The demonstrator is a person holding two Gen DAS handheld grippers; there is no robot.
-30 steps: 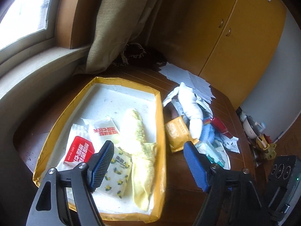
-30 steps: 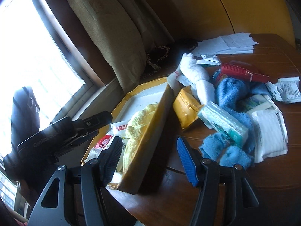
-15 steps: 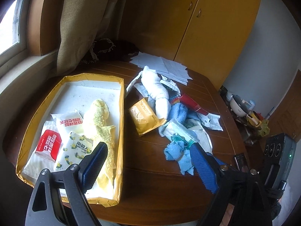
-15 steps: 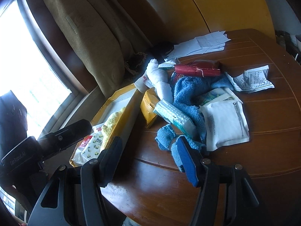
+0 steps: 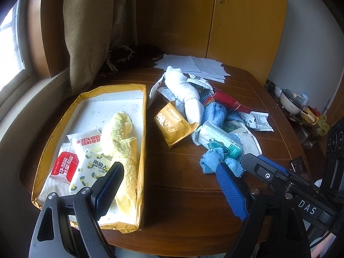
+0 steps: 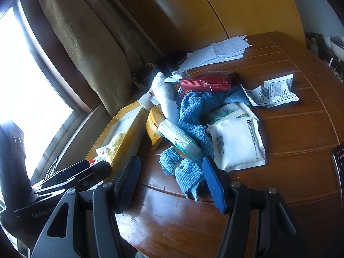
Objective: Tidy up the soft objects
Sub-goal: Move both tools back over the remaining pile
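1. Left gripper (image 5: 169, 187): jaws wide apart, nothing between them, no contact w/ anything. One blue pad sits in front of the near end of the yellow box (image 5: 90, 92), the other over bare table (image 5: 178, 172) near the pile.
2. Right gripper (image 6: 172, 185): jaws moderately apart, empty. Small blue cloth (image 6: 182, 174) lies on the table just ahead, betw. the fingertips in view; right pad looks v. close to it, contact can't be confirmed.
3. Box contents (left wrist view): yellow towel (image 5: 122, 146) lying lengthwise, red/white packet (image 5: 64, 167), white packet w/ red print (image 5: 86, 142), lemon-print tissue pack (image 5: 92, 169).
4. Pile on the table, right of the box: white rolled towel (image 5: 185, 94), orange pouch (image 5: 172, 124), blue towel (image 5: 215, 114), green/white tissue pack (image 5: 221, 139), red packet (image 5: 230, 103).
5. Left view only: full box interior, cupboard doors (image 5: 236, 21), clutter on a side surface at far right. Right gripper's body enters at lower right of that view.
6. Right view only: large white pouch (image 6: 236, 142) beside the blue towel, crumpled printed leaflet (image 6: 273, 92), bright window (image 6: 25, 86). Box seen edge-on, contents mostly hidden; left gripper's body shows at lower left.
7. Both views: loose papers (image 6: 219, 51) at far table edge, curtain (image 5: 90, 28).
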